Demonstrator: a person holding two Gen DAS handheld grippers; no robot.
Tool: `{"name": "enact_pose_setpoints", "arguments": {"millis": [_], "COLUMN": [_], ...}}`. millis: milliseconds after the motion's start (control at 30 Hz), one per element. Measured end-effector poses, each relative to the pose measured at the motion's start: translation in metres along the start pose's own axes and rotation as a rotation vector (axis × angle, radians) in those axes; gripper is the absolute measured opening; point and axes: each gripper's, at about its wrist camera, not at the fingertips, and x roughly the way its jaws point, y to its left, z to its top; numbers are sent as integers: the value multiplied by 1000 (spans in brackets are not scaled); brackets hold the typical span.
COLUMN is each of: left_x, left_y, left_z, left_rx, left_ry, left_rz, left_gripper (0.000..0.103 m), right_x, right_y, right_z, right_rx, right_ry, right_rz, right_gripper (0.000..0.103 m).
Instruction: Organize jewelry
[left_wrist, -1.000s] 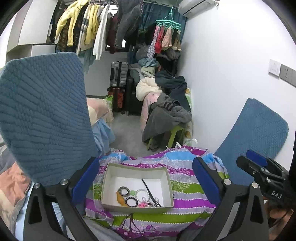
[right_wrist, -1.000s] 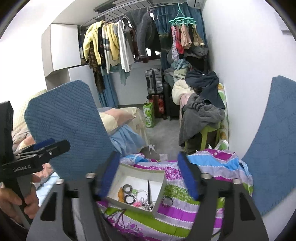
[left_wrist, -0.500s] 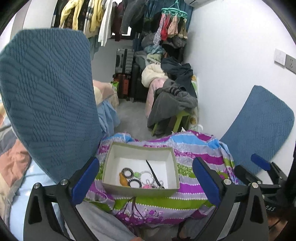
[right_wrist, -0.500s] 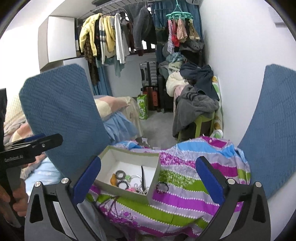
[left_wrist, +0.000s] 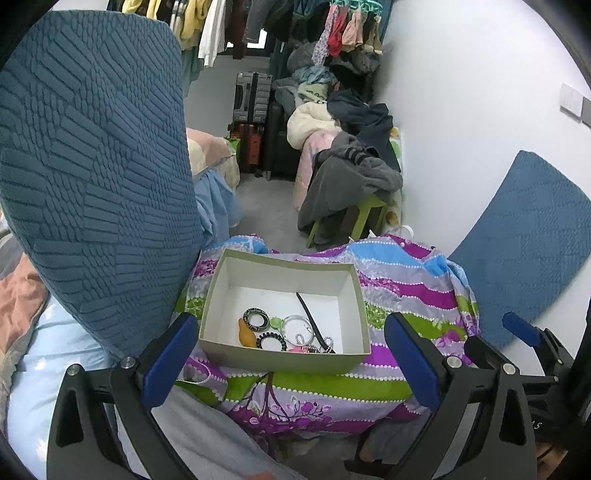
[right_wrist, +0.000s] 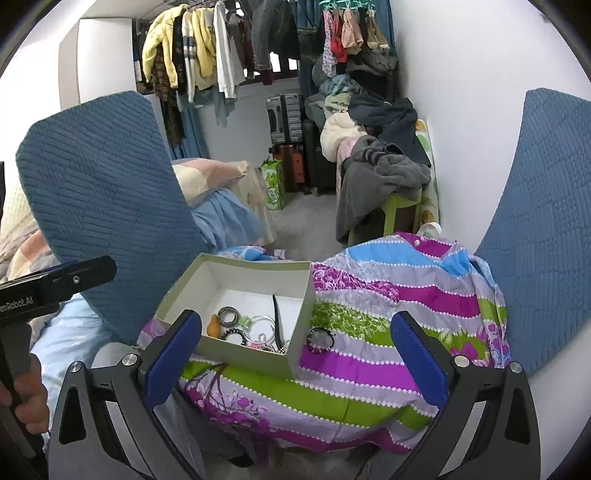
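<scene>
A shallow white box (left_wrist: 284, 360) with grey-green walls sits on a striped purple, green and blue cloth (left_wrist: 406, 291). In it lie several pieces: a patterned ring (left_wrist: 256, 319), an orange piece (left_wrist: 245, 332), a black beaded bracelet (left_wrist: 271, 340), a clear bangle (left_wrist: 297, 325) and a black strap (left_wrist: 310, 321). The box also shows in the right wrist view (right_wrist: 243, 354). A dark beaded bracelet (right_wrist: 320, 338) lies on the cloth just right of the box. My left gripper (left_wrist: 291, 362) is open and empty, near the box. My right gripper (right_wrist: 295, 358) is open and empty, above the box's near right corner.
A large blue quilted cushion (left_wrist: 92, 166) stands at the left, another (left_wrist: 524, 243) leans on the white wall at right. A green stool under grey clothes (left_wrist: 354, 184) stands beyond the cloth. Suitcases (left_wrist: 251, 99) and hanging clothes fill the back.
Both grippers have tilted down and moved closer to the box, which now sits larger and more central. The right gripper's jaws opened wide a second ago and stay open.
</scene>
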Motion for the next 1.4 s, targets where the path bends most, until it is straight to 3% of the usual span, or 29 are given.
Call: {"name": "enact_pose_setpoints", "arguments": {"millis": [1400], "left_x": [4], "left_y": [3], "left_z": [-8], "left_rx": [45], "left_ry": [30], "left_rz": [15], "left_gripper": [101], "right_x": [-5], "right_y": [-12], "right_z": [-8], "right_rx": [1], "right_ry": [10], "right_rz": [-51], "right_gripper": [103]}}
